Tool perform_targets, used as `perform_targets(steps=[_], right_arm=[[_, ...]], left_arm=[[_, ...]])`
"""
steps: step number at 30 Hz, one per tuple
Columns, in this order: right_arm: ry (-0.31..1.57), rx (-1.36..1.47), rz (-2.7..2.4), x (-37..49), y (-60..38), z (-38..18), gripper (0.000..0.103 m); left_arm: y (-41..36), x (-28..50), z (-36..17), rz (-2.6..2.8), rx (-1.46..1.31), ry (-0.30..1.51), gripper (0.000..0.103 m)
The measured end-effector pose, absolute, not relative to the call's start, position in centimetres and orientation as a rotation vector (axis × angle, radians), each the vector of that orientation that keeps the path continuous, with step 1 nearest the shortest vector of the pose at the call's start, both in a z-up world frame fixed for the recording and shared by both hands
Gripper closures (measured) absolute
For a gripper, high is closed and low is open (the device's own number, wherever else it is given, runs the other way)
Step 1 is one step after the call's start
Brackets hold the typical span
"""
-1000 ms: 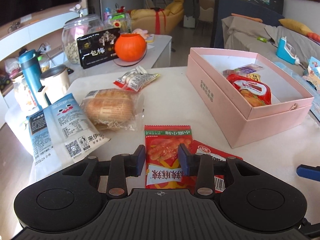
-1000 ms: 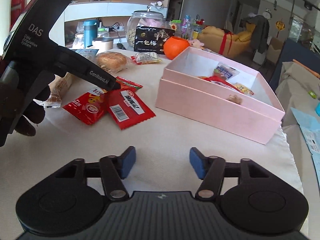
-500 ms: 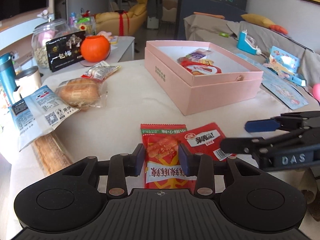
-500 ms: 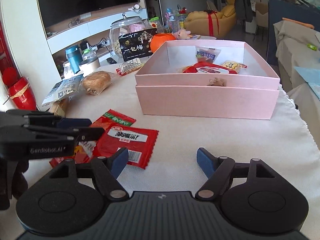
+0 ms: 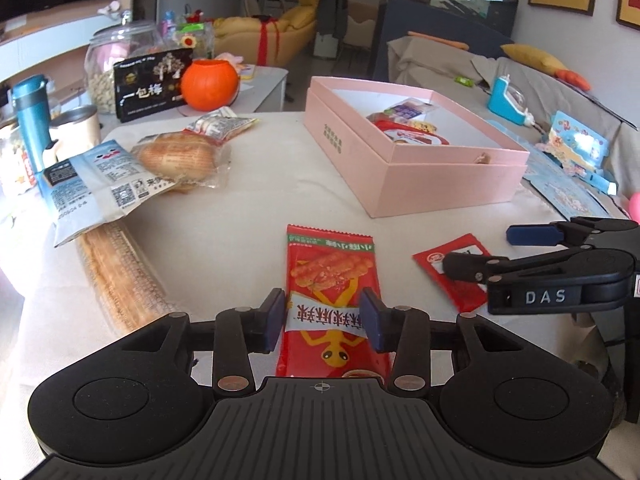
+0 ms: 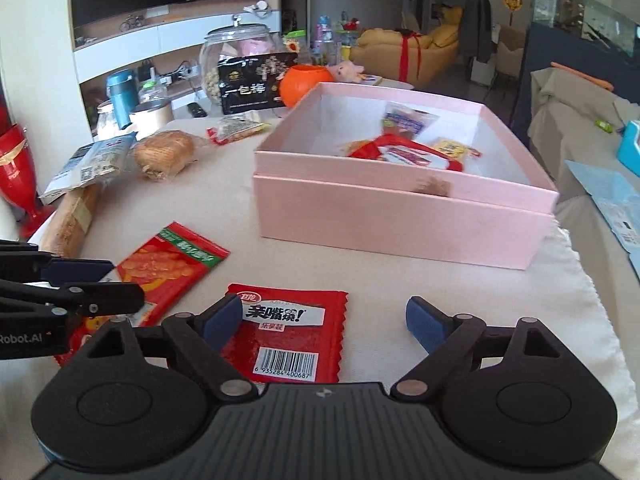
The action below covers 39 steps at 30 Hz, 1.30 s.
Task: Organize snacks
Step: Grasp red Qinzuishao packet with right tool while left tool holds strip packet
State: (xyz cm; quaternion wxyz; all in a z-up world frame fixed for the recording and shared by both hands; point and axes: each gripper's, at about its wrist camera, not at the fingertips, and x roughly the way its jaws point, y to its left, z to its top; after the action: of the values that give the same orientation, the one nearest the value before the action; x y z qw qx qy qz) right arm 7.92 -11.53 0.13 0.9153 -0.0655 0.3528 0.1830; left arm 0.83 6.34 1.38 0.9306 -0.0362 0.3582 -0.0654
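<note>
A: What's new since half a second ago?

B: In the left wrist view the long red crinkle-edged snack packet printed with fried sticks (image 5: 331,280) now runs clear of the table (image 5: 240,220) between the left gripper (image 5: 323,320)'s blue pads, which pinch its sides. Before, it lay partly over the flat red foil packet with a barcode (image 6: 286,336); now the two are apart. I'd judge the first has been lifted, bound for the open pink cardboard box (image 5: 448,184) at the upper right of that frame.

A: And the other hand?

B: The right gripper (image 6: 320,320) has drawn close over the barcode packet at the bottom centre of its own view. Its fingers are spread wide; the left pad sits at the packet's edge, the right pad over bare cloth (no grip yet). It probably takes that one next.

A: Count the loose snacks.

B: Outside the box: those two red packets, one wrapped bread roll (image 5: 180,156), one small red-and-white packet of nuts (image 5: 220,124), one pale blue bag (image 5: 92,184), and one long clear sleeve of biscuits (image 5: 120,276) at the left. Six.

A: Inside?

B: At least three: one red-and-white packet (image 6: 404,154), one bluish (image 6: 404,118), one yellow (image 6: 452,148). Others may hide below the near wall.
</note>
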Motion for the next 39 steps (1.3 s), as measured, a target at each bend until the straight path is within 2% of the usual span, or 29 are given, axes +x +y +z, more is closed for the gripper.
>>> perform_targets(steps=[5,10,15,23,34,36,37,39], right_arm=[[0.753,0.047,0.351,8.3,-16.1,-0.2,0.011],[0.753,0.003,0.329,7.8,-15.5,-0.3,0.011],[0.784,-0.04,0.364,8.1,-14.8,-0.5,0.0],[0.782,-0.065,0.374,7.9,-14.6,-0.5,0.0],[0.726,0.178,0.237,7.6,-19.0,-0.2,0.004],[0.723,0.214,0.231,7.7,-19.7,-0.2,0.004],[0.722,0.228,0.231,7.7,-19.9,-0.3,0.004],[0.72,0.252,0.234,7.8,-20.2,-0.3,0.004]], left_arm=[[4.3,2.2,1.2,-0.17,-0.024,0.722,0.056],[3.8,2.9,0.9,-0.209,-0.007,0.699,0.056],[3.8,2.8,0.7,-0.221,-0.018,0.69,0.056],[2.0,2.6,1.4,-0.216,0.101,0.699,0.056],[0.0,2.9,1.5,-0.164,0.265,0.684,0.051],[0.0,3.0,1.5,-0.161,0.247,0.692,0.053],[0.0,3.0,1.5,-0.171,0.231,0.697,0.058],[0.1,3.0,1.6,-0.194,0.213,0.706,0.059]])
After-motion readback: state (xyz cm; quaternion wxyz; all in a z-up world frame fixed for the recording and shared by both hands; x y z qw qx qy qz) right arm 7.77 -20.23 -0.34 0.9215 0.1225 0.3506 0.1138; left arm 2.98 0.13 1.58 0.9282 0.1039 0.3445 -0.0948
